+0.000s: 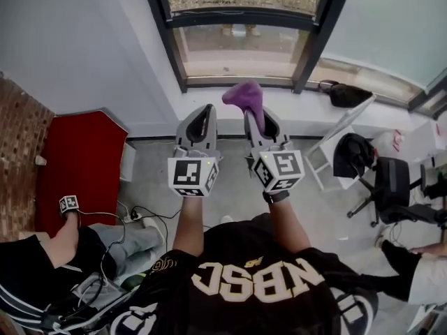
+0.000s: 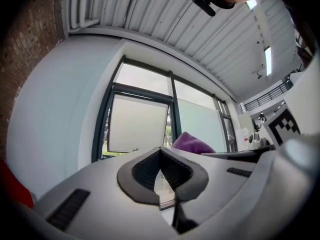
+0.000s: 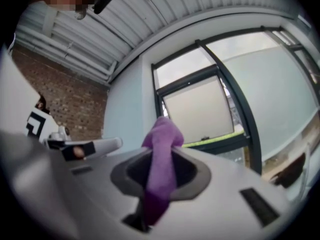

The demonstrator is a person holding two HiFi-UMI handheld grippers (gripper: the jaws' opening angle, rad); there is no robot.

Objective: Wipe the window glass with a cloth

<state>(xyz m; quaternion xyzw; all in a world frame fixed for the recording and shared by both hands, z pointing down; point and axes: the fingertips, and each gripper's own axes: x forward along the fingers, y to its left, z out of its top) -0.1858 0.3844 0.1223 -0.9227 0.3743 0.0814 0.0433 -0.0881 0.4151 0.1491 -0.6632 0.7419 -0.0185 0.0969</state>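
Black jersey [image 1: 258, 285] with pale lettering fills the bottom of the head view, both forearms reaching forward from it. Left gripper [image 1: 201, 114] and right gripper [image 1: 255, 119] are held side by side, close together, each with its marker cube facing the camera. A purple cloth [image 1: 244, 96] rises from the tips of the right gripper, bunched above them. Beyond both tools is the dark-framed window [image 1: 241, 51], set in a pale wall. A black bag [image 1: 347, 94] rests on the sill to the right. A red panel [image 1: 80, 162] lies to the left on the floor beside a brick wall [image 1: 19, 142]. A second person [image 1: 42, 271] sits at lower left (a marker on the raised hand). A black office chair [image 1: 391, 187] stands at the right.

Left gripper view: the jaws are pressed together at the tips, with nothing between them. The purple cloth [image 2: 192, 144] shows just beyond them to the right. One sash of the window [image 2: 140, 129] stands tilted open, its pane frosted.

Right gripper view: the jaws pinch the purple cloth [image 3: 162, 149], which runs down between the pads and bulges above the tips. The window [image 3: 200, 109] lies ahead, and the cloth appears clear of the glass. The left gripper [image 3: 87, 146] shows at the left, with the brick wall [image 3: 65, 104] behind it.
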